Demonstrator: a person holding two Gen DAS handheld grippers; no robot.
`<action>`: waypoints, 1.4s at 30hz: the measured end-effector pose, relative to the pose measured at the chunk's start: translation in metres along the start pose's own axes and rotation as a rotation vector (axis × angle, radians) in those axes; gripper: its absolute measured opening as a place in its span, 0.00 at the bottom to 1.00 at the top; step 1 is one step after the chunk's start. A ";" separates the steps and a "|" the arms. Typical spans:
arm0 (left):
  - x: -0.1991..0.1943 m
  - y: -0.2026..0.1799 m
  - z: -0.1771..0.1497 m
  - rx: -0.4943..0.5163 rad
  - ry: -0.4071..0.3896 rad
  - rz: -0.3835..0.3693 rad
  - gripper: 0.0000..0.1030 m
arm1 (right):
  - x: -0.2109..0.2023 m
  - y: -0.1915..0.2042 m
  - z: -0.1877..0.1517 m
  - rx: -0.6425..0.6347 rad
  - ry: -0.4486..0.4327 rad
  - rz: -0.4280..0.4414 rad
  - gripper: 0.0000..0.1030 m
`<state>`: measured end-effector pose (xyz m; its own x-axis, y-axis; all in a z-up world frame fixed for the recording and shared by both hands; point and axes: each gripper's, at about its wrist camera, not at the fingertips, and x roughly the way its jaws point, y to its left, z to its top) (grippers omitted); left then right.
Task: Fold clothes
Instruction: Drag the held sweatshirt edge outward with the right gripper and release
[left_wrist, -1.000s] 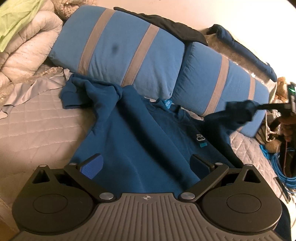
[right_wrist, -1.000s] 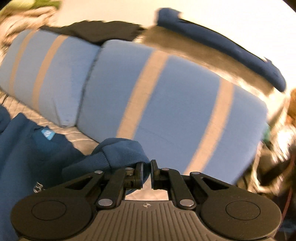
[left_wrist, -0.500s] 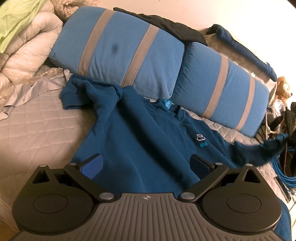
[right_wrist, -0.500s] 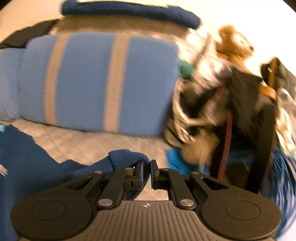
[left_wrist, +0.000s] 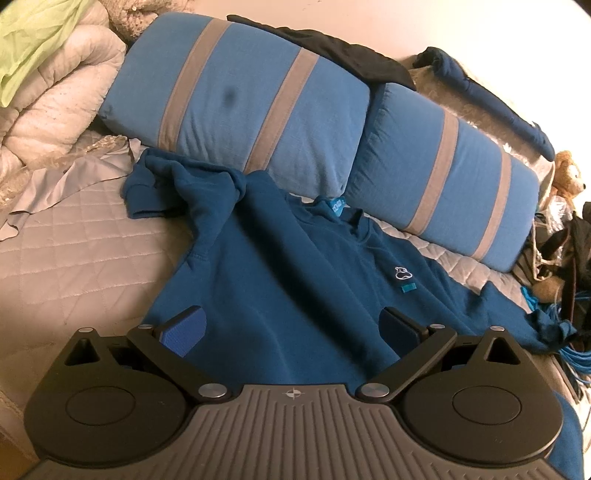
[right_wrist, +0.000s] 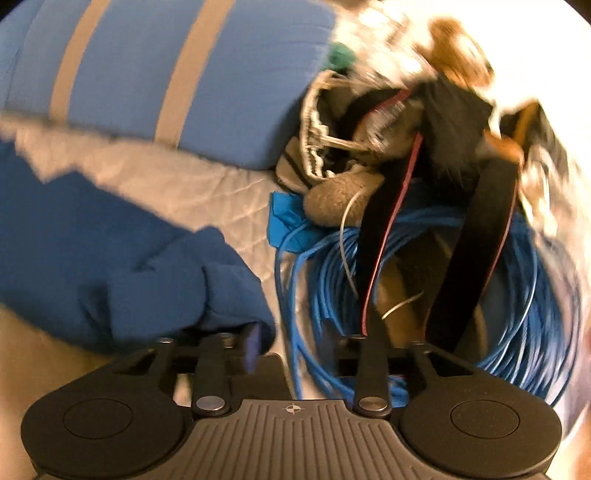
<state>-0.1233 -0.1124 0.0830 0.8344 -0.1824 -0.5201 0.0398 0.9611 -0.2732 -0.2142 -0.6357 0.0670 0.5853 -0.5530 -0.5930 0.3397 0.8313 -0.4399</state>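
A dark blue sweatshirt (left_wrist: 280, 280) lies face up on the quilted bed (left_wrist: 74, 258), collar toward the pillows. Its left sleeve (left_wrist: 166, 181) is bunched at the far left. Its right sleeve (left_wrist: 517, 314) lies stretched out to the bed's right edge. My left gripper (left_wrist: 291, 325) is open just above the sweatshirt's lower part. My right gripper (right_wrist: 288, 343) is open, and the right sleeve's cuff (right_wrist: 207, 280) lies just left of its left finger (right_wrist: 251, 347). The right wrist view is blurred.
Two blue pillows with grey stripes (left_wrist: 258, 99) line the back of the bed. A white duvet (left_wrist: 48, 103) is piled at the far left. A coil of blue cable (right_wrist: 443, 295), black straps, clothes and a teddy bear (left_wrist: 569, 177) crowd the right edge.
My right gripper carried the right sleeve out to the right and down to the bed's edge, then opened and let the cuff go. My left gripper has not moved.
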 end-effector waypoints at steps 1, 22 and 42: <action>0.000 0.000 0.000 0.000 0.000 0.001 0.99 | 0.000 0.007 -0.003 -0.063 -0.011 -0.021 0.47; 0.002 -0.004 0.001 0.026 0.012 0.027 0.99 | -0.001 -0.073 0.021 0.474 -0.104 0.178 0.09; 0.000 0.001 0.001 0.006 0.005 0.008 0.99 | -0.014 -0.160 -0.049 0.993 -0.120 0.151 0.07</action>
<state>-0.1227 -0.1111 0.0830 0.8320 -0.1755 -0.5264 0.0364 0.9639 -0.2638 -0.3130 -0.7638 0.1122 0.7246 -0.4739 -0.5004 0.6827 0.5928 0.4272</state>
